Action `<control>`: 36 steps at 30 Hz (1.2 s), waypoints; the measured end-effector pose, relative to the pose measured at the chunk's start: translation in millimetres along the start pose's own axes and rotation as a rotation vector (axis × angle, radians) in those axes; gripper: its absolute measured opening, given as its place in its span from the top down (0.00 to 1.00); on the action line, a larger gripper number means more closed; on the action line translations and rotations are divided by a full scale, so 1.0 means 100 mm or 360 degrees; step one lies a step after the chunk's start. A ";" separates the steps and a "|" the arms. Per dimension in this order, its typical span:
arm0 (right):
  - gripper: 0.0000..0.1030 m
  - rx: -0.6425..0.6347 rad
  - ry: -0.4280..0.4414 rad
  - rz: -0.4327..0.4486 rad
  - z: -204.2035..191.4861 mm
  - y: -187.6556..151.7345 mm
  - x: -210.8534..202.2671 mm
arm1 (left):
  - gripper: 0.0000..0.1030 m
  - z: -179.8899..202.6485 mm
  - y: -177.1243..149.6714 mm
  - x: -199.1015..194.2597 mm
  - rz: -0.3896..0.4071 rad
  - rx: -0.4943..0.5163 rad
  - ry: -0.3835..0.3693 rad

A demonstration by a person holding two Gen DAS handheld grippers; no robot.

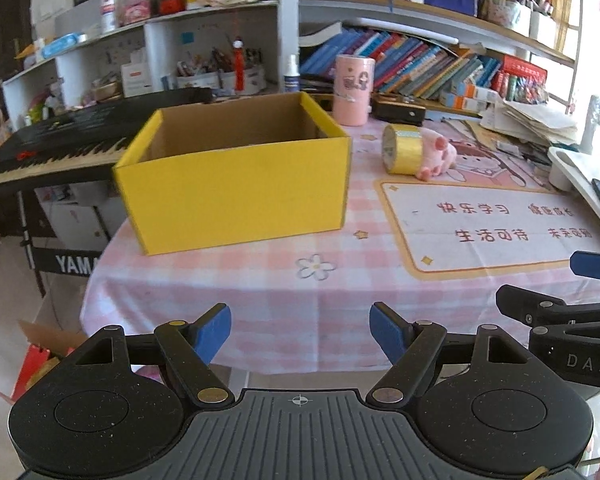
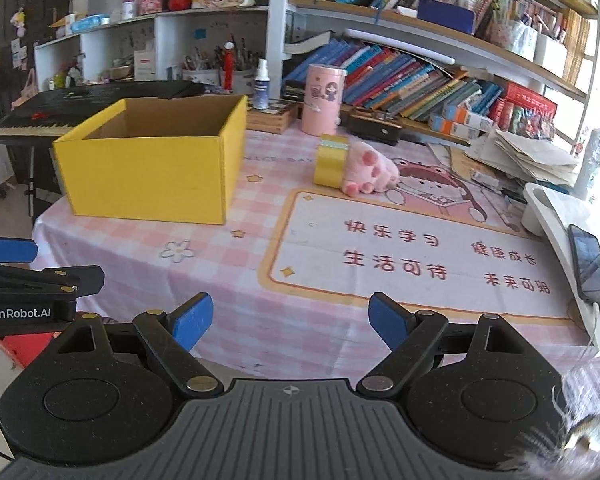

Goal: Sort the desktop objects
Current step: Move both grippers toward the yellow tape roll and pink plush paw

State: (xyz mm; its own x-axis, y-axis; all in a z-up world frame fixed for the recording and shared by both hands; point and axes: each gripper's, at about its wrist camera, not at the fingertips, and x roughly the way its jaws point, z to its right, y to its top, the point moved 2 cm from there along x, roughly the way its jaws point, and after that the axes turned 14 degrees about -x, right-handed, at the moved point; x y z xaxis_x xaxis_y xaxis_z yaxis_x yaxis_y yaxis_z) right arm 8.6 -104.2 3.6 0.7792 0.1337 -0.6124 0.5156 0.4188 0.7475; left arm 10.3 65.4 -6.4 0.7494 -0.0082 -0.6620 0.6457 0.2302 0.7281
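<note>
An open yellow cardboard box (image 1: 236, 192) (image 2: 148, 172) stands on the pink checked tablecloth at the left; what I see of its inside is bare. A yellow tape roll (image 1: 402, 149) (image 2: 331, 160) stands on edge right of the box, touching a pink plush paw (image 1: 438, 156) (image 2: 370, 172). My left gripper (image 1: 300, 334) is open and empty at the table's near edge. My right gripper (image 2: 290, 322) is open and empty, beside the left one, which shows at the right wrist view's left edge.
A pink cylinder holder (image 1: 353, 90) (image 2: 323, 98) stands behind the tape. A black case (image 2: 374, 126), book rows and stacked papers (image 2: 528, 152) line the back. A white stand with a phone (image 2: 588, 266) sits at the right. A keyboard piano (image 1: 52, 148) stands left of the table.
</note>
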 end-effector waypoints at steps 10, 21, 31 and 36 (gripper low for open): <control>0.18 0.0043 -0.0053 -0.0070 0.49 -0.03 0.21 | 0.24 0.51 0.11 0.32 -0.0043 0.0100 -0.0091; 0.18 0.0080 -0.0080 -0.0117 1.03 0.02 0.56 | 0.24 0.97 0.28 0.73 -0.0091 0.0137 -0.0114; 0.18 0.0083 -0.0038 -0.0107 1.50 0.11 0.89 | 0.24 1.38 0.46 1.03 -0.0084 0.0136 -0.0072; 0.18 0.0069 0.0010 -0.0096 1.68 0.16 1.05 | 0.24 1.50 0.56 1.17 -0.0066 0.0104 -0.0010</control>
State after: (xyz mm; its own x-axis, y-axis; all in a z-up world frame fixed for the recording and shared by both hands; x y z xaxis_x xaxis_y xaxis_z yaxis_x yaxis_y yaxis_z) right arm 158.1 -234.1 -5.8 0.7442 0.1149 -0.6581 0.5765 0.3872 0.7195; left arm 155.6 -68.2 -16.4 0.7227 -0.0222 -0.6908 0.6841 0.1652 0.7104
